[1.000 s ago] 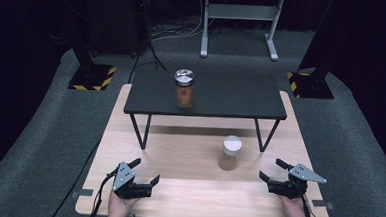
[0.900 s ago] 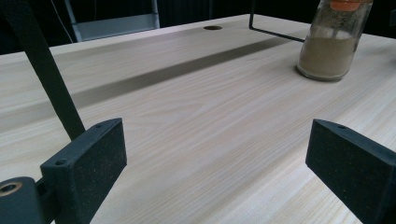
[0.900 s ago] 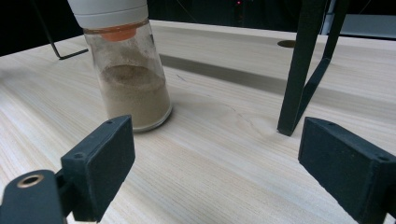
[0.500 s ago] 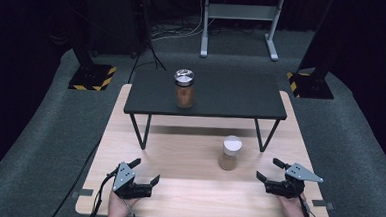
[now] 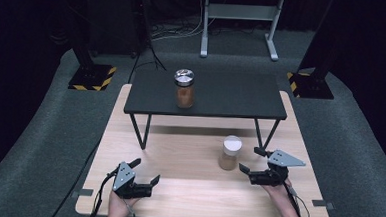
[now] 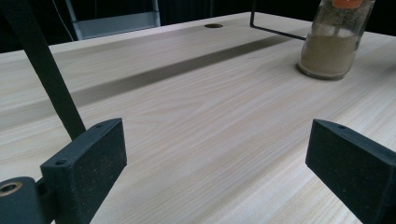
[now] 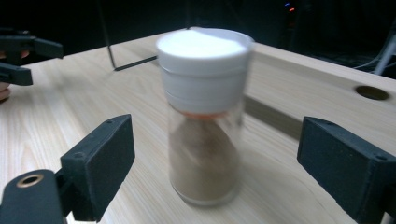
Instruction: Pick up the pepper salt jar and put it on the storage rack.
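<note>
- My right gripper (image 5: 248, 160) sits low, level, fingers spread, aimed at the white-capped glass jar of brown powder (image 5: 229, 153) on the pale wooden surface (image 5: 187, 183);
- my left gripper (image 5: 144, 170) rests low, fingers spread, empty.

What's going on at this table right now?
A person holds a two-jaw gripper in each hand over a wooden table. The right gripper, jaws open, is lined up on a white-lidded jar of brown powder, not gripping it. The left gripper is open with nothing between its jaws, resting near the table's front edge. A second jar with a silver lid stands on the low black shelf behind.
</note>
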`<state>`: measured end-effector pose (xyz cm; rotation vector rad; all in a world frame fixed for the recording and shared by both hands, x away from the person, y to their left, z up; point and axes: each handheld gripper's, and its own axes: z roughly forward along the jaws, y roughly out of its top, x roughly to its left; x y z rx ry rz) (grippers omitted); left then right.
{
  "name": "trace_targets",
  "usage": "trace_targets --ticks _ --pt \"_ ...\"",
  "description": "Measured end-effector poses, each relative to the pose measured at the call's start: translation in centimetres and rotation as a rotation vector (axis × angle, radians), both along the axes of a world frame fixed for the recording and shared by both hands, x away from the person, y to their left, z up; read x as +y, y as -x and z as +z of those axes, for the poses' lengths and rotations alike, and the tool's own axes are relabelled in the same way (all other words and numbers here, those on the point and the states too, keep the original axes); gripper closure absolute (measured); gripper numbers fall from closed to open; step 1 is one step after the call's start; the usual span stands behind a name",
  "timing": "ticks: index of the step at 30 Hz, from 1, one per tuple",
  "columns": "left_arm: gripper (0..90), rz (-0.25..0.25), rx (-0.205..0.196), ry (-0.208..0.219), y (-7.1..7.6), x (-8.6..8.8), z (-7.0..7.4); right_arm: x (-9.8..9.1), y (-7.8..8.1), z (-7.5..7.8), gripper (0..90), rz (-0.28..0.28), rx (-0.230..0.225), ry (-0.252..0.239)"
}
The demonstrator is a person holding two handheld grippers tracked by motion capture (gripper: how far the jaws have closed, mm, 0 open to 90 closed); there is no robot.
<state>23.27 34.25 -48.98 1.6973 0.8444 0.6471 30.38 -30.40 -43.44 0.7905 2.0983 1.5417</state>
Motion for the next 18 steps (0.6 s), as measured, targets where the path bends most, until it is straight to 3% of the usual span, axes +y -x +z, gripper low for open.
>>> trace_targets --ticks 7,18 --pt "4.7 -0.004 0.0 0.001 0.0 0.0 0.0 2.2 -2.5 0.9 9.9 0.04 0.049 0.032" --pt "4.6 -0.006 -0.001 -0.002 0.0 0.0 0.0 4.7 -4.4 0.7 10.9 0.052 0.088 0.075"
